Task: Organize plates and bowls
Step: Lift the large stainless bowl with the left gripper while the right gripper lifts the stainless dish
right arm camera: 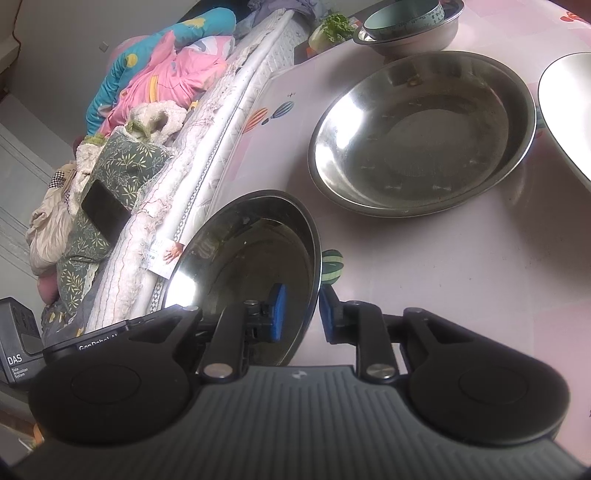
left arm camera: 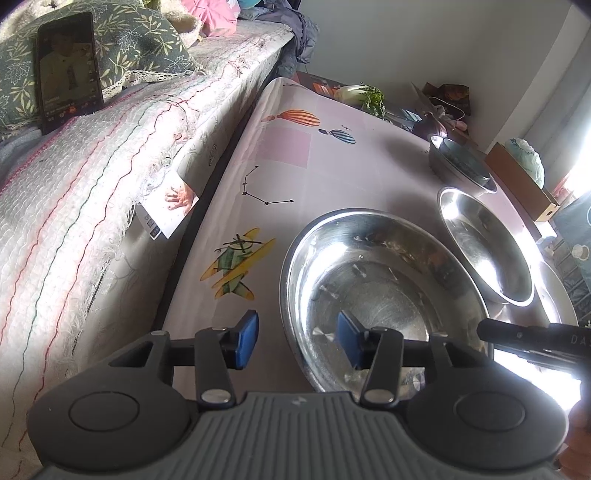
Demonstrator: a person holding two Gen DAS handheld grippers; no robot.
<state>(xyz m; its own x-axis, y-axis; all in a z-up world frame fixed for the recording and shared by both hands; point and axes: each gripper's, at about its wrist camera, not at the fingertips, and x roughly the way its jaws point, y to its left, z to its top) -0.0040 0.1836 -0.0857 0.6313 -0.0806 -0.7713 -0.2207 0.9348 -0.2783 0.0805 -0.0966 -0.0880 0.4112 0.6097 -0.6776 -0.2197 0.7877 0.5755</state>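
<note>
A large steel bowl point(left arm camera: 388, 280) sits on the pink tablecloth point(left arm camera: 280, 177), close to the front. My left gripper point(left arm camera: 298, 339) is open and straddles the bowl's left rim, one blue pad outside and one inside. A black finger point(left arm camera: 495, 330) of the other gripper reaches the right rim. In the right wrist view the same bowl point(right arm camera: 251, 258) has its rim between the pads of my right gripper point(right arm camera: 302, 314), with a gap at the inner pad. A second steel bowl point(right arm camera: 424, 140) lies beyond, a plate's edge point(right arm camera: 565, 103) to its right, and a teal bowl nests in a steel one point(right arm camera: 406, 22) far back.
A bed with a quilted cover point(left arm camera: 110, 192) runs along the table's left side, with a phone point(left arm camera: 68, 70) propped on a leaf-print pillow. Leafy vegetables point(left arm camera: 365, 96), a cardboard box point(left arm camera: 524, 177) and clutter stand at the table's far end and right.
</note>
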